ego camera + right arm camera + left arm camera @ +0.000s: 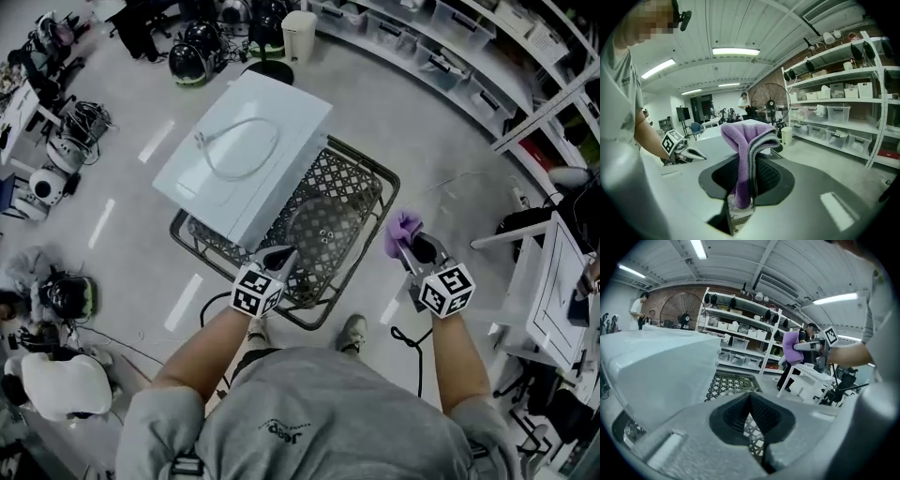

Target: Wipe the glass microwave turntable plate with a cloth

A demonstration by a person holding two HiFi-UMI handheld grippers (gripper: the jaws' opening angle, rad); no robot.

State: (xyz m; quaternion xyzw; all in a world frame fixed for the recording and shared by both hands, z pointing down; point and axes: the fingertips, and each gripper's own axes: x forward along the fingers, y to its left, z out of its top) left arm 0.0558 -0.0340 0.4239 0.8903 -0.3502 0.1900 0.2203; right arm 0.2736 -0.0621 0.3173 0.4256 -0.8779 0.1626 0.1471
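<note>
- Right gripper [413,251]: jaws clamped on a folded purple cloth [746,140], held just outside the basket's right side.
- Left gripper [279,259]: jaws closed, nothing between them, above the basket's near edge.
- Glass turntable plate [319,228]: flat inside the wire basket [370,161].
- White microwave [244,155]: lying across the basket's left part.

i'm seeing the microwave [246,150] sitting on the wire basket's [380,178] upper left at mid-frame, the turntable plate [323,225] lying inside toward lower right, the cloth [403,228] hanging just right of the basket.
</note>
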